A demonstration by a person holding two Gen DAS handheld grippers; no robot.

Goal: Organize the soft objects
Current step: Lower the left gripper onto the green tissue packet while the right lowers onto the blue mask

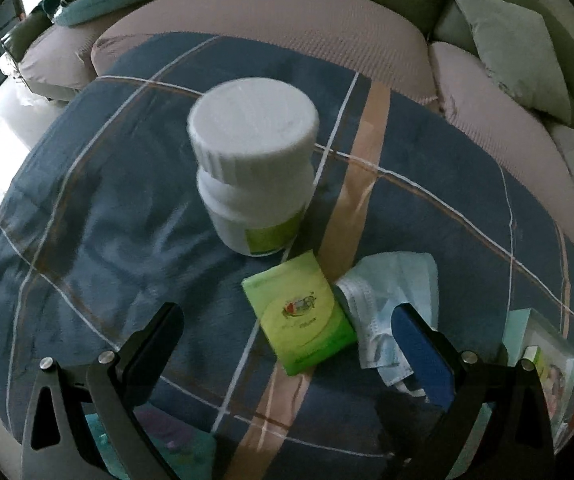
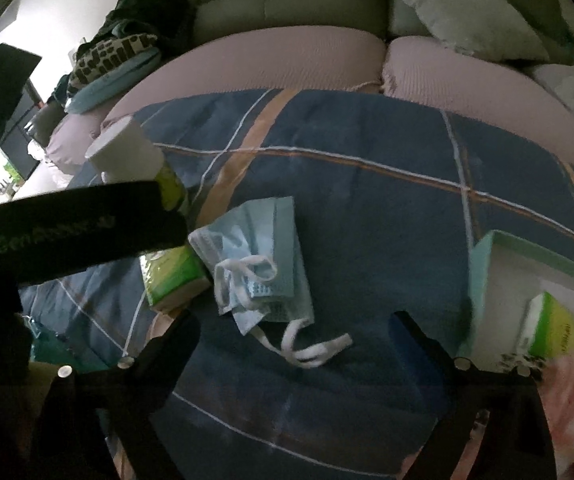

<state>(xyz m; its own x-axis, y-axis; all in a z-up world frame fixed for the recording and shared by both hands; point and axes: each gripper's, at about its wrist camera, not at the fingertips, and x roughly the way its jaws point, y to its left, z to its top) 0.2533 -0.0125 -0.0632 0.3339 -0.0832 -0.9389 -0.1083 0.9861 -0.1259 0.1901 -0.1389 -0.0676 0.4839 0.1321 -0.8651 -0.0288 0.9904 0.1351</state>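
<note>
Both grippers hang over a blue checked blanket [image 1: 107,208] spread in front of a sofa [image 2: 287,4], and both point steeply down at it.

The left gripper [image 1: 287,336] has its jaws spread wide, nothing between the pads. In the left wrist view, a green tissue pack [image 1: 301,314] lies flat on the blanket right between the two fingers, not touched by either. Just beyond the pack stands a white bottle [image 1: 253,168] with a ribbed white cap and a green label, upright and a bit blurred. To the right of the pack lies a crumpled blue face mask [image 1: 383,308], its edge touching the pack, and the right finger's blue pad overlaps it in the view; contact there cannot be told.

The right gripper [image 2: 293,340] is wide open too, and empty. Between its fingers, in the right wrist view, lie the white ear loops of the face mask [image 2: 263,256], with the body of the mask just beyond the fingertips. The tissue pack [image 2: 175,276] sits to the left of the mask, partly hidden behind the dark body of the left gripper.

Off at the right edge sits a pale green box [image 2: 483,264], open on top, with another green pack [image 2: 555,332] inside it. Well apart from the mask, that one.
</note>
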